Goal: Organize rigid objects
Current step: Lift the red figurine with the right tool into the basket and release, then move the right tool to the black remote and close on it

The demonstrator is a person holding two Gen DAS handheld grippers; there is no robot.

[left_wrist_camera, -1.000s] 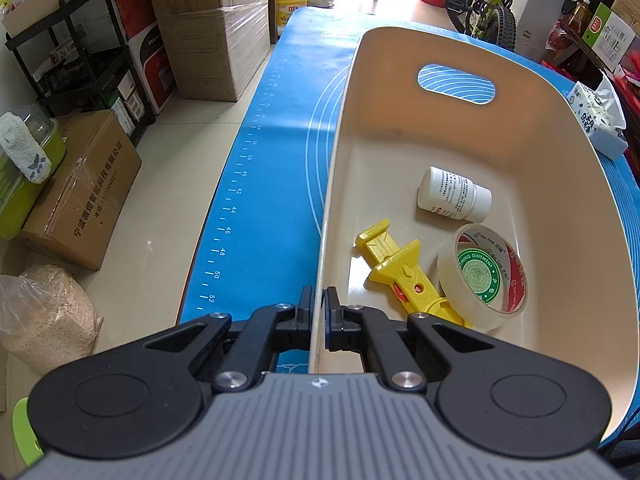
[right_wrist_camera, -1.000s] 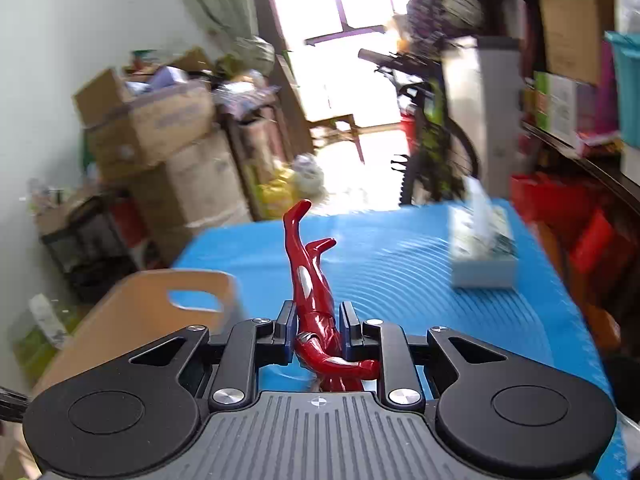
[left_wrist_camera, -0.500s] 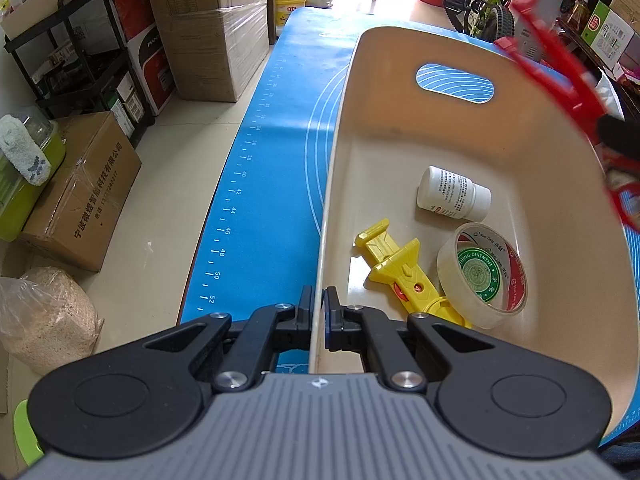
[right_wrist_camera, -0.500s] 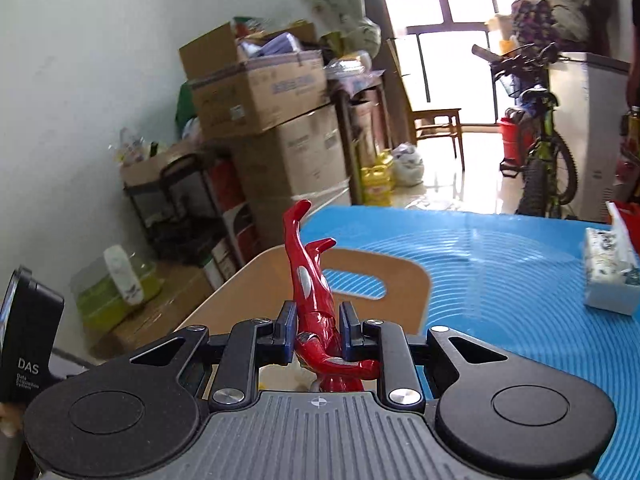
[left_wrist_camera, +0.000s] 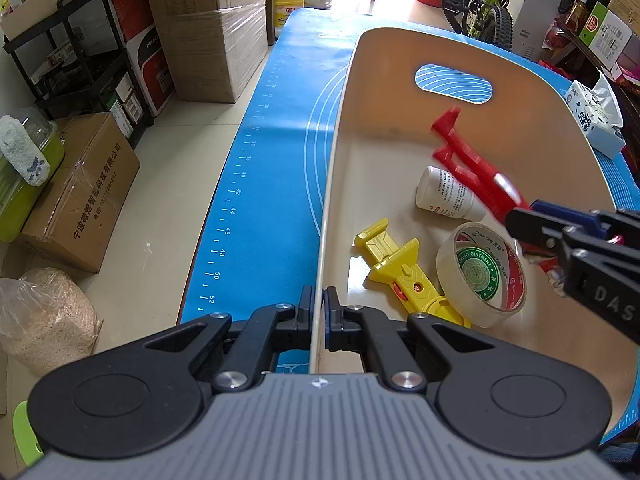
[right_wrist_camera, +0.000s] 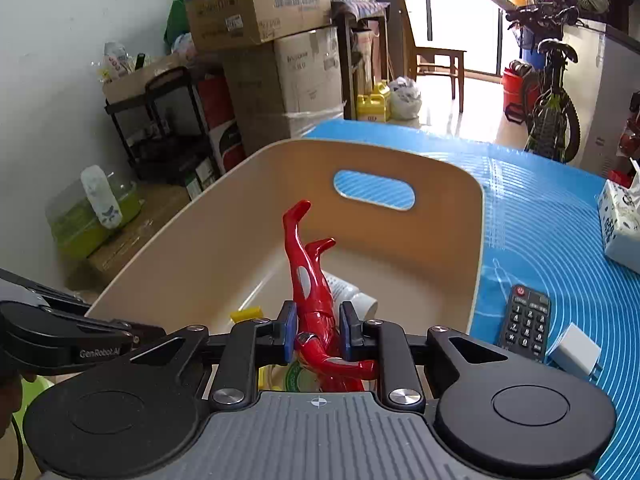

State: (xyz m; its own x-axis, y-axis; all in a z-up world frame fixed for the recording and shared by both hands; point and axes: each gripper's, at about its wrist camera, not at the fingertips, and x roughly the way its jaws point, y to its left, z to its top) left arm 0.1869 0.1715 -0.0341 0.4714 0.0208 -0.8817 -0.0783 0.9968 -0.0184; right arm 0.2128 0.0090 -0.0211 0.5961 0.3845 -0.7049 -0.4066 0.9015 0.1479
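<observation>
Right tool [right_wrist_camera: 318, 332] clamping figurine [right_wrist_camera: 310, 280] now over bin [left_wrist_camera: 348, 152] | inside: three items | left tool [left_wrist_camera: 318, 316] pinching rim

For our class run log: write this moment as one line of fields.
left hand-held gripper: shut on beige plastic bin rim | right hand-held gripper: holds red toy figure over bin | figure: not released

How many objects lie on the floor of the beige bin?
3: a white bottle farthest in, a yellow tool nearest the clamped rim, a tape roll beside it. The red figure hangs above, gripper-held; nothing seems hidden.
</observation>
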